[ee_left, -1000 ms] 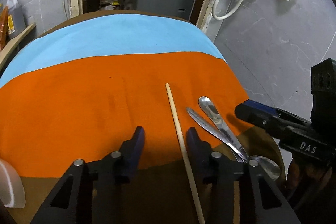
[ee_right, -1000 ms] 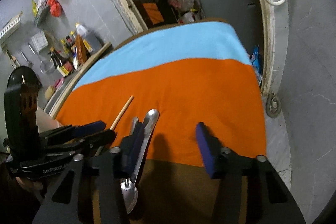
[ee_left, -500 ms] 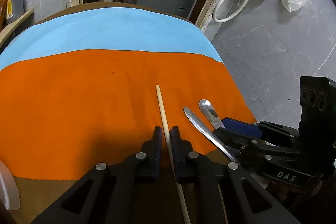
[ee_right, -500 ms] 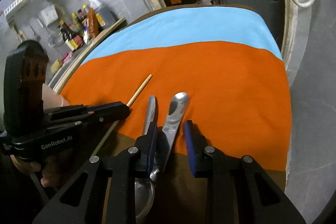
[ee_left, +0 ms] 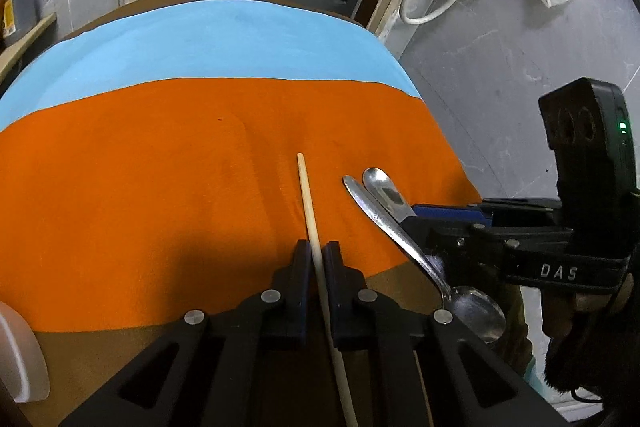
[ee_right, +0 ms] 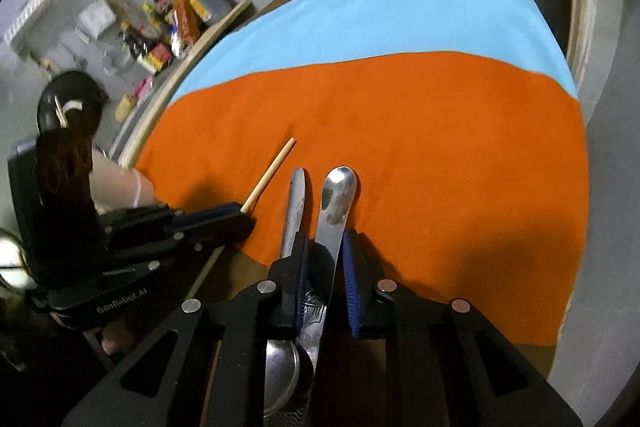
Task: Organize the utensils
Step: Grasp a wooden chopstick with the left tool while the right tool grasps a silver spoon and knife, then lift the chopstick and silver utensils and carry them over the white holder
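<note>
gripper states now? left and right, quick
Left hand-held gripper: closed on the thin wooden chopstick.
Right hand-held gripper: closed around the wide flat metal utensil handle; the slimmer metal spoon lies beside it.

Chopstick (ee_left: 307,195) left of two spoons (ee_left: 374,205) on the cloth (ee_left: 160,167), all near its front edge.

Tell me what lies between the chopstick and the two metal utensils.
Only bare orange cloth separates the chopstick from the metal utensils, clearest in the left wrist view.
</note>
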Available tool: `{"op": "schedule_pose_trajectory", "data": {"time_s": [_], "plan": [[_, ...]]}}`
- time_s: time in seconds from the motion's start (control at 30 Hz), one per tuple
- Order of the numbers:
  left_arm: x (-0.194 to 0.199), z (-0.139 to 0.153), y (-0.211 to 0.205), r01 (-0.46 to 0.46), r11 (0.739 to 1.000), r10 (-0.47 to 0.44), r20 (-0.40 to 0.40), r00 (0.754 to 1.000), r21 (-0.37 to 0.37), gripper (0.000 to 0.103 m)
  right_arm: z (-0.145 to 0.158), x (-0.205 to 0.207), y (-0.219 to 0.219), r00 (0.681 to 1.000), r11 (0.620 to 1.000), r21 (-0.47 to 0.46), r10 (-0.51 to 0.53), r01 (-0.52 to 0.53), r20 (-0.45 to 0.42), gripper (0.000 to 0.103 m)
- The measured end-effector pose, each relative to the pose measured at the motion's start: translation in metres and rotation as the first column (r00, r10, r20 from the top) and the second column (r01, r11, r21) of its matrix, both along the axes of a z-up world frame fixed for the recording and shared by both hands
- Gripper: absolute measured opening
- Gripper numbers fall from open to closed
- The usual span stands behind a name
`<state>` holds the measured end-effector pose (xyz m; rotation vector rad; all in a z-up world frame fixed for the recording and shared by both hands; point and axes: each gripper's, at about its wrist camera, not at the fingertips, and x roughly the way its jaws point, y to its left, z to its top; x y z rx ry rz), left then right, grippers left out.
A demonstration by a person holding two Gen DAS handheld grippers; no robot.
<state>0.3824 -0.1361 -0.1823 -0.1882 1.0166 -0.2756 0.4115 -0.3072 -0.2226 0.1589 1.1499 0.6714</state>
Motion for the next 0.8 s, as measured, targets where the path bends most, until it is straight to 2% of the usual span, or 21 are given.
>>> {"op": "schedule_pose_trajectory", "data": {"time_s": [0.1, 0.23, 0.33, 0.37, 0.4, 0.5, 0.6, 0.67, 0.73, 0.8], "plan": [[-0.001, 0.0, -0.002, -0.002, 1.0, 0.002, 0.005, 1.0, 0.005, 0.008, 0.0, -0.006, 0.004, 1.0, 1.0, -0.02, -0.013, 0.013, 0.012, 0.014], [-0.005, 0.001, 0.0, -0.016, 1.0, 0.016, 0.013, 1.0, 0.005, 0.006, 0.0, -0.012, -0.002, 0.998, 0.998, 0.033, -0.06, 0.06, -0.013, 0.011], [-0.01, 0.003, 0.006, -0.046, 0.999, 0.046, 0.006, 0.999, 0.0, 0.005, 0.0, -0.016, -0.004, 0.997, 0.996, 0.041, -0.077, 0.078, -0.025, 0.007], [-0.012, 0.004, 0.008, -0.058, 0.998, 0.058, 0.003, 0.998, 0.001, 0.005, 0.002, -0.018, -0.003, 0.997, 0.996, 0.038, -0.077, 0.078, -0.024, 0.001], [-0.014, 0.005, 0.01, -0.064, 0.998, 0.064, -0.004, 0.998, 0.0, 0.005, 0.005, -0.021, -0.002, 0.997, 0.996, 0.04, -0.075, 0.075, -0.02, 0.001], [-0.019, 0.006, 0.011, -0.055, 0.998, 0.055, -0.025, 0.998, 0.011, 0.005, 0.009, -0.023, 0.007, 0.998, 0.998, -0.018, -0.064, 0.064, -0.009, 0.001], [-0.018, 0.007, 0.011, -0.023, 0.999, 0.024, -0.045, 0.999, 0.027, 0.005, 0.009, -0.023, 0.01, 0.996, 0.995, -0.047, -0.086, 0.085, -0.03, 0.001], [-0.017, 0.008, 0.01, -0.016, 0.999, 0.018, -0.05, 0.999, 0.035, 0.005, 0.011, -0.025, 0.008, 0.995, 0.993, -0.062, -0.101, 0.1, -0.013, 0.001], [-0.019, 0.01, 0.014, -0.03, 1.0, 0.03, -0.038, 0.999, 0.007, 0.005, 0.019, -0.031, 0.006, 0.99, 0.988, -0.061, -0.138, 0.139, 0.019, 0.001], [-0.026, 0.014, 0.021, -0.05, 0.997, 0.049, -0.01, 0.999, -0.061, 0.005, 0.028, -0.038, -0.002, 0.981, 0.981, -0.034, -0.187, 0.189, 0.05, 0.001]]}}
